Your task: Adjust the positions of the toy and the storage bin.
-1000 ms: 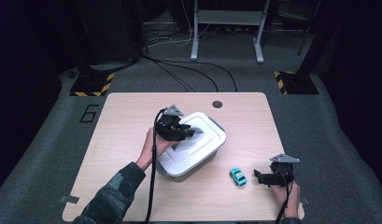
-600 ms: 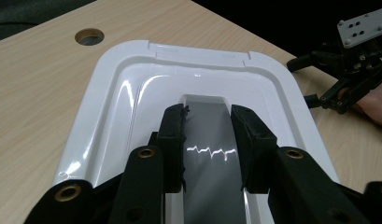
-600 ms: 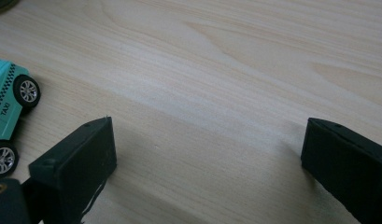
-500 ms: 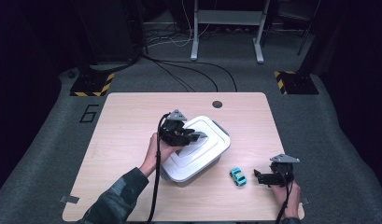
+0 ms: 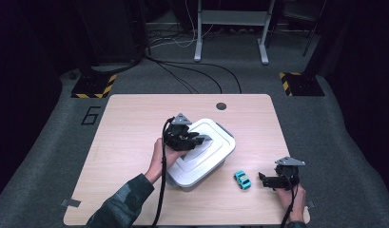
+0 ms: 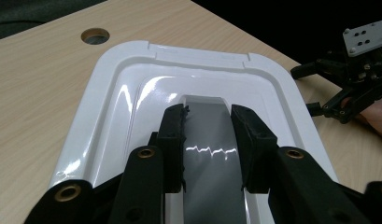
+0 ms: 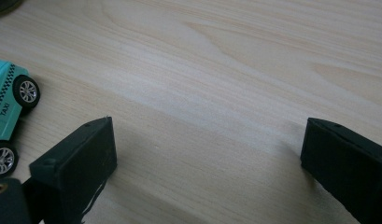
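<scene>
1. Over the middle of the table (image 5: 130, 123), the left gripper (image 5: 194, 141) sits on top of the white lidded box (image 5: 216, 159). Its jaws are drawn in to their closest setting and clamp the grey handle (image 6: 212, 140) that runs along the centre of the lid (image 6: 132, 93).
2. Seen in the left gripper view, one black pad (image 6: 175, 140) presses each long side of the handle. The handle strip passes between them and ends just past the pad tips in a squared end.
3. The lid is glossy white plastic with rounded corners, a raised outer rim and a stepped recess around the handle. Light reflects off the recess and the handle.
4. The box lies at an angle to the table edges. Its near corner points toward the person's side, and a grey latch (image 5: 223, 128) shows at its far end.
5. The person's left hand (image 5: 160, 159) grips the tool body beside the near left side of the box.
6. At the near right edge of the table, the right gripper (image 5: 264, 179) rests low on the wood. Its jaws stand wide apart with bare tabletop between them, holding nothing.
7. A teal toy taxi (image 5: 242, 179) stands on the table between the box and the right gripper, just beside the jaw tips and apart from both.
</scene>
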### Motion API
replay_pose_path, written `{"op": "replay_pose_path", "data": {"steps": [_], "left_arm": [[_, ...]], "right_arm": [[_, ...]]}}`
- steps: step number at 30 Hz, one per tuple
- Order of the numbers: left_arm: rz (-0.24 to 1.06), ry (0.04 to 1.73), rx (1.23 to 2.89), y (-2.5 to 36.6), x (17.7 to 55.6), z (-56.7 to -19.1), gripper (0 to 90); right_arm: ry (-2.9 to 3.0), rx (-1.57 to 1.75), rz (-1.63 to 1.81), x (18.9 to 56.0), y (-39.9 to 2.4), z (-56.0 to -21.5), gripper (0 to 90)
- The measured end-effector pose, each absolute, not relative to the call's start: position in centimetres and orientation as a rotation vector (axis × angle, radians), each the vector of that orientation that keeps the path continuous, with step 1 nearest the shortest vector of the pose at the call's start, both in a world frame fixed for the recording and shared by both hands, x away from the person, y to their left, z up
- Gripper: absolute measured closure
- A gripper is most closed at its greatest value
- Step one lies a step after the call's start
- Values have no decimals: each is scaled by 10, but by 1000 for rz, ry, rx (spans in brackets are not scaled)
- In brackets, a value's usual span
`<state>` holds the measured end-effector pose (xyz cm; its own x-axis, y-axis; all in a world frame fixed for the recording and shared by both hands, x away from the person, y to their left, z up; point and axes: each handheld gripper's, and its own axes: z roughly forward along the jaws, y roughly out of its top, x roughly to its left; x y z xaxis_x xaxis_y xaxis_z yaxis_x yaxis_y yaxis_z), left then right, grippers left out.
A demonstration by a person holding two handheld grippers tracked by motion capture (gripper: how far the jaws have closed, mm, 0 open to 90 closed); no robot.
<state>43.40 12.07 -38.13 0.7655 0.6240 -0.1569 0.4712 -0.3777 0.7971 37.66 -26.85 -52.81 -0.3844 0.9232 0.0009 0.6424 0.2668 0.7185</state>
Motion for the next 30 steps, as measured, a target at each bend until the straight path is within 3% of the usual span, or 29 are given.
{"op": "replay_pose_path", "data": {"steps": [14, 30], "left_arm": [[164, 825, 2004, 108, 438, -385, 665], [231, 790, 2069, 101, 437, -381, 665]], "right_arm": [[2123, 1416, 899, 377, -269, -528, 28], [2120, 1418, 901, 377, -268, -528, 29]]}}
